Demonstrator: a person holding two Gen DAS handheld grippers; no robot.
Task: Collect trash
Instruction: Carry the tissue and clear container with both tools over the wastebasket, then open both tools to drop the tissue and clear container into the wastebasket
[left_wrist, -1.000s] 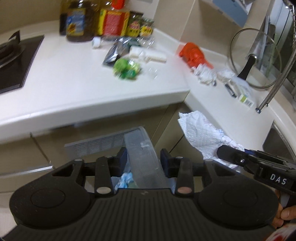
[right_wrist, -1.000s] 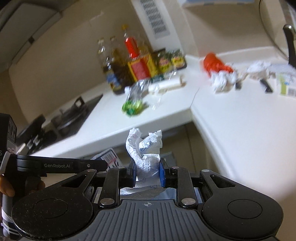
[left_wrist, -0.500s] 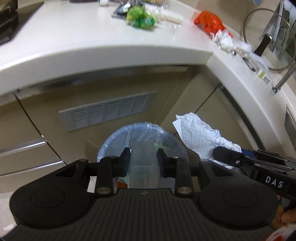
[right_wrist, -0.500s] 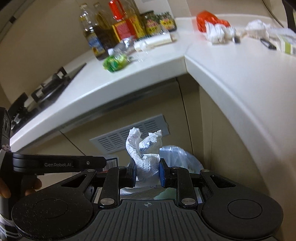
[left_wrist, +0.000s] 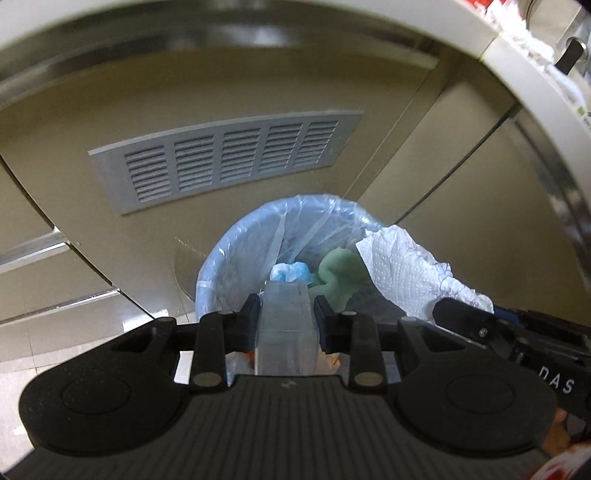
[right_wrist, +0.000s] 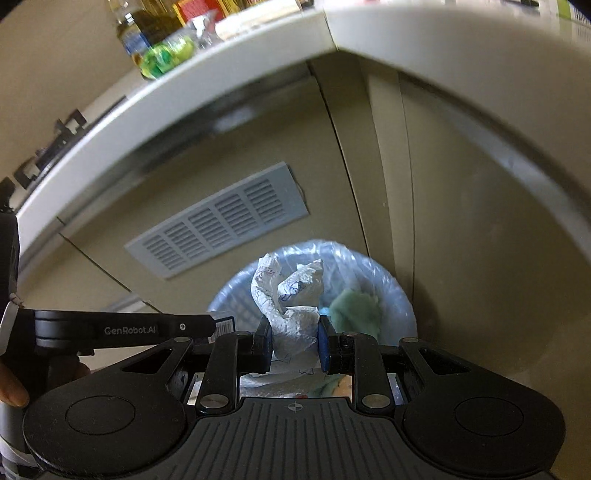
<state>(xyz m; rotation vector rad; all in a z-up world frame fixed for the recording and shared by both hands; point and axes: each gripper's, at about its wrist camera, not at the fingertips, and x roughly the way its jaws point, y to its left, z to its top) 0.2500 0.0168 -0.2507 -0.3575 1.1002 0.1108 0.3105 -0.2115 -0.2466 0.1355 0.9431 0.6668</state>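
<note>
Jaws clenched both sides: left gripper (left_wrist: 284, 319) pinches a light, crushable clear plastic tray (left_wrist: 286, 332), right gripper (right_wrist: 294, 341) holds soft crumpled paper towel (right_wrist: 291, 299) mid-wad, above the lined bin (left_wrist: 236, 254).

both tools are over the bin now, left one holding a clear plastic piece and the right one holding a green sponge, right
Not quite. The right tool is shut on a crumpled white paper towel, not a green sponge, as the right wrist view shows. The rest stands: both are over the bin, and the left tool holds the clear plastic piece.

Dim, warm indoor light; fisheye-bent edges, slight motion blur up top.
</note>
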